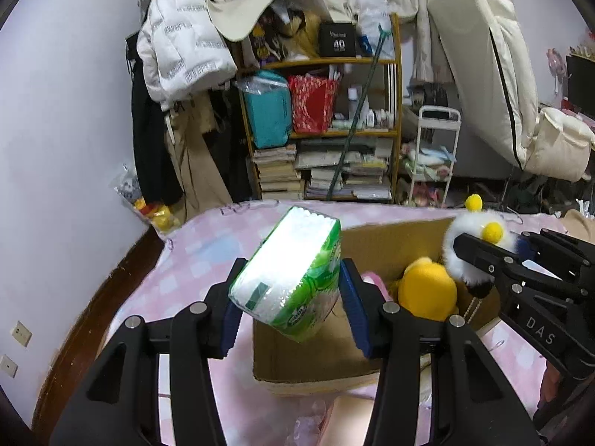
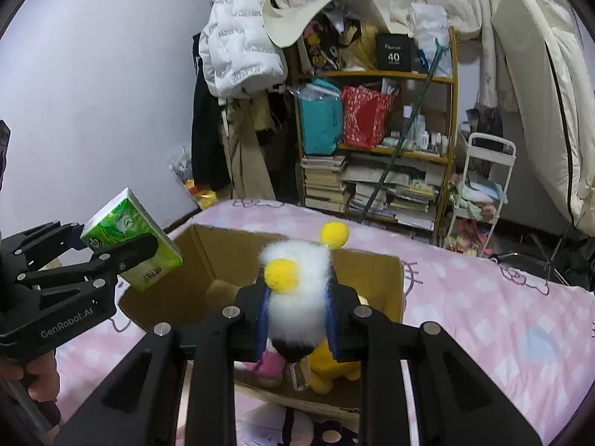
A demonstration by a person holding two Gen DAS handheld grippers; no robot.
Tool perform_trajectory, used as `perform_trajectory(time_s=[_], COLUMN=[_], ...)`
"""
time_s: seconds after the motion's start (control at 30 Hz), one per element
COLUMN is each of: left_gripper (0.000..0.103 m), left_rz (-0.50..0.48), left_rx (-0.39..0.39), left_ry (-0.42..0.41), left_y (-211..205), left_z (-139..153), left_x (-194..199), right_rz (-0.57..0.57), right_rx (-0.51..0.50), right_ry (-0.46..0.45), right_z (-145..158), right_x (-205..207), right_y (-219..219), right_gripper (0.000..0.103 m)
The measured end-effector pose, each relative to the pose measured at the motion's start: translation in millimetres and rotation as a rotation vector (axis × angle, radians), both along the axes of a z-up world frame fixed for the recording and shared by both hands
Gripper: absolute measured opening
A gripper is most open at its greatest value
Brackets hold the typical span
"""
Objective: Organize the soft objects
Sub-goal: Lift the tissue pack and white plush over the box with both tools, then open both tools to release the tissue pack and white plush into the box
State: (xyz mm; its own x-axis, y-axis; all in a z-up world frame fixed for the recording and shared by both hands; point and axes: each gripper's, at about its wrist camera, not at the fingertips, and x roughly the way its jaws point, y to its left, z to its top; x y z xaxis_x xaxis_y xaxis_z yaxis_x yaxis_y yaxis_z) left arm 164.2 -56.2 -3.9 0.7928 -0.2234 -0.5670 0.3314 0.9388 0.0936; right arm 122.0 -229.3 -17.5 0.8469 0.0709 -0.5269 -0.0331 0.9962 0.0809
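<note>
My left gripper (image 1: 288, 293) is shut on a green and white tissue pack (image 1: 288, 278), tilted, above the left side of an open cardboard box (image 1: 327, 364) on the pink bedspread. From the right wrist view the same tissue pack (image 2: 130, 238) shows at the left over the box's left wall. My right gripper (image 2: 297, 308) is shut on a fluffy white plush (image 2: 297, 290) with yellow pom-poms, held over the box (image 2: 375, 278). In the left wrist view that plush (image 1: 465, 238) hangs at the right in the right gripper (image 1: 472, 256). A yellow plush (image 1: 427, 290) and a pink one (image 2: 269, 366) lie inside the box.
The pink checked bedspread (image 2: 483, 316) spreads all around the box. Beyond the bed stands a crowded wooden shelf (image 1: 327, 130) with books and bags, a white cart (image 1: 431, 156), hanging coats (image 1: 178, 48) and a leaning mattress (image 1: 483, 74). A person's hand (image 2: 33, 379) grips the left gripper's handle.
</note>
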Motion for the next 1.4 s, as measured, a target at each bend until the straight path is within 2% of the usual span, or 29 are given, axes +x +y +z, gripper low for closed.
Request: perform_trajectory(time_s=[0.33,0.53,0.57,0.6,0.63,0.77,0.83,0.97,1.03,1.27,1.4], left_gripper=[0.049,0.056,0.060,0.066,0.077,0.083,0.087,0.090,0.091,0.092,0.092], left_rz=[-0.009,-0.011,-0.009,-0.008,-0.004,0.006,0.011,0.019,0.022,0.009,-0.007], left_rx=[0.022,0.037,0.039,0.039,0.036,0.019,0.010,0.014,0.017,0.028,0.045], left_ry=[0.059,0.069,0.066,0.064,0.061,0.046,0.050,0.054,0.068,0.140,0.154], left_y=[-1,0,1,2,2,7,10,17,21,28,26], left_z=[-22,-23,-23,-22,-20,-10,-5,-1,0,-6,-8], left_x=[7,4,3,1,-1,-10,-15,-28,-35,-55,-69], right_rz=[0.001,0.010,0.008,0.009,0.007,-0.007,-0.011,-0.016,-0.022,-0.025,-0.021], right_rx=[0.017,0.035,0.035,0.038,0.039,0.048,0.055,0.057,0.053,0.053,0.053], right_ry=[0.025,0.032,0.034,0.036,0.038,0.043,0.050,0.054,0.061,0.095,0.109], right_z=[-14,-12,-12,-12,-12,-10,-9,-6,-6,-9,-13], right_x=[2,0,0,-2,-3,-11,-15,-28,-33,-50,-60], right_y=[-7,-7,-7,-8,-8,-10,-10,-10,-10,-7,-4], right_gripper=[0.026,0.027,0.028,0.032,0.037,0.040,0.060,0.073,0.088,0.092,0.092])
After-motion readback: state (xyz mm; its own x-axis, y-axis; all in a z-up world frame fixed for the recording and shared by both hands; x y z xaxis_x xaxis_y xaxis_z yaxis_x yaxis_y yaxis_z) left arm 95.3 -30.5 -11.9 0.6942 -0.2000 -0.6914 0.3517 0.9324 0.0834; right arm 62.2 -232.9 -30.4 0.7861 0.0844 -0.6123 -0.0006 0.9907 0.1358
